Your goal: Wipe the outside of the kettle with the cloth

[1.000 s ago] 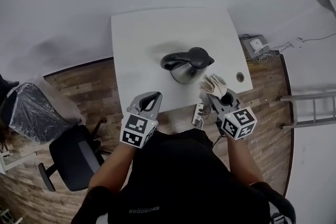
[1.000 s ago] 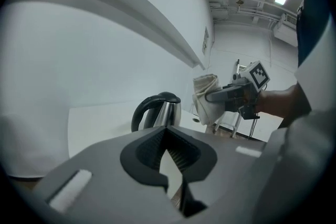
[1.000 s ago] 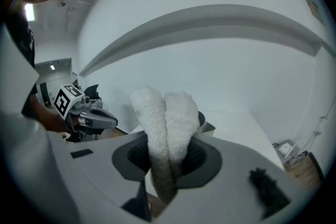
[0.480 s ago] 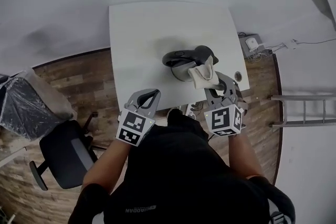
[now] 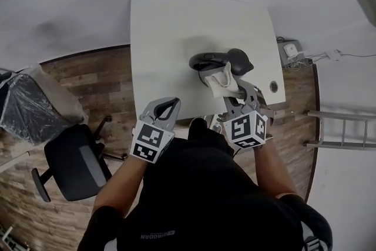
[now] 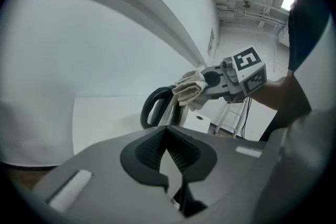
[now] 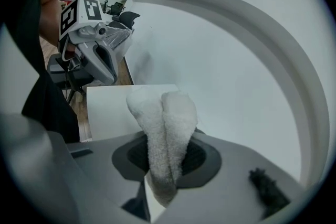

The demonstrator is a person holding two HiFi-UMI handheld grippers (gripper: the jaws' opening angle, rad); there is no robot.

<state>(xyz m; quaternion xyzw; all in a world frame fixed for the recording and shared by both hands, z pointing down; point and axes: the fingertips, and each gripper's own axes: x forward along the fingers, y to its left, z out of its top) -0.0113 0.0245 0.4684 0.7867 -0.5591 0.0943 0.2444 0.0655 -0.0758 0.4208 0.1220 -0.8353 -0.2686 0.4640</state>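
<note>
A steel kettle (image 5: 218, 66) with a black handle (image 5: 204, 60) and black lid stands on the white table (image 5: 164, 32), right of its middle. My right gripper (image 5: 230, 92) is shut on a folded white cloth (image 5: 221, 83), and the cloth lies against the kettle's near side. In the right gripper view the cloth (image 7: 164, 128) stands up between the jaws and hides the kettle. My left gripper (image 5: 168, 104) hovers at the table's front edge, left of the kettle, shut on nothing. The left gripper view shows the kettle's handle (image 6: 153, 107), the cloth (image 6: 190, 89) and the right gripper (image 6: 207, 80) beyond it.
A round cable hole (image 5: 273, 86) sits near the table's front right corner. On the wooden floor stand a black office chair (image 5: 76, 164), a plastic-wrapped bundle (image 5: 29, 111), cables and a socket box (image 5: 292, 50) and a metal ladder (image 5: 341, 126).
My right gripper has carried the cloth from the table's front right edge up against the kettle's near side. The left gripper has stayed about where it was.
</note>
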